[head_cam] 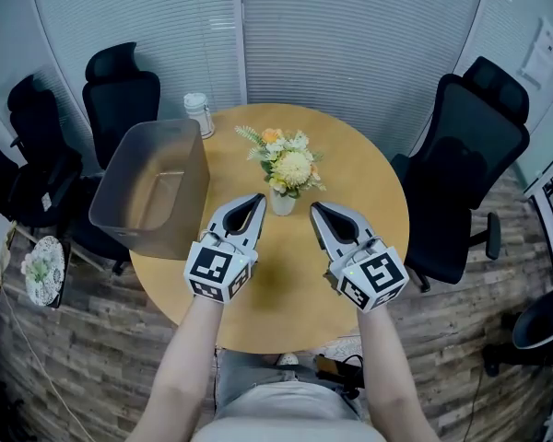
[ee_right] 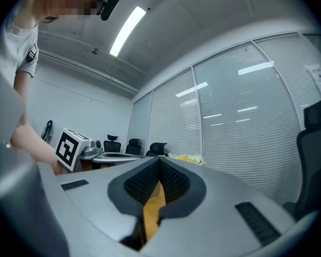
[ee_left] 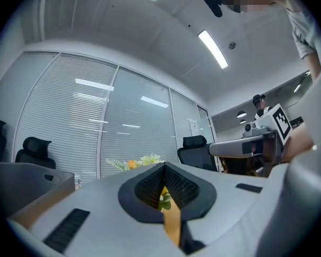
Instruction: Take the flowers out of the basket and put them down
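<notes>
A round wooden table (head_cam: 359, 164) is seen at the centre of the head view. Black office chairs are placed around it: one (head_cam: 470, 155) at 3 o'clock, one (head_cam: 122, 90) at 11 o'clock and another (head_cam: 37, 150) at 9 o'clock. The room is closed off from 10 to 2 o'clock by glass walls hung with white blinds (head_cam: 350, 35). The floor (head_cam: 83, 376) is laid with dark wood planks. Strip lights (ee_left: 213, 48) are mounted on the ceiling.

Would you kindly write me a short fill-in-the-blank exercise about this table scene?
The flowers stand in a small white ____.
In the head view, the grey basket sits at the table's ____ edge.
The left gripper and the right gripper both have their jaws ____.
Missing words: vase; left; shut.
</notes>
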Tool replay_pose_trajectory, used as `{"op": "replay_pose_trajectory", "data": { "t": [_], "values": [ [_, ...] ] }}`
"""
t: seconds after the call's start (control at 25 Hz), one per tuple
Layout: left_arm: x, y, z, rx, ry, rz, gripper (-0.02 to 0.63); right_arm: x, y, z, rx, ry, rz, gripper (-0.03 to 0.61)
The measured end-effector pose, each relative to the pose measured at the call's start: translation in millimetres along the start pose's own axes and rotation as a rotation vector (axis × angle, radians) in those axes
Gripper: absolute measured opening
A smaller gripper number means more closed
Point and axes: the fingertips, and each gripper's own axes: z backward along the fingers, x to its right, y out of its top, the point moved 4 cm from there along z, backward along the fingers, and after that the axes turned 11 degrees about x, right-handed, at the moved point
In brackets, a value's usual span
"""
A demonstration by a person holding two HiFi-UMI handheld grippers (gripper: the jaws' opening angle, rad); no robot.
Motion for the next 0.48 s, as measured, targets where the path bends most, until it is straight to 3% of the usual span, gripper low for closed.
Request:
{"op": "replay_pose_trajectory", "data": {
  "t": [0.48],
  "values": [
    [15.6, 26.2, -6.0, 0.059, -0.028, -0.042, 0.003, -5.4, 19.8, 3.2, 0.052, -0.018, 0.014, 0.023]
  ]
}}
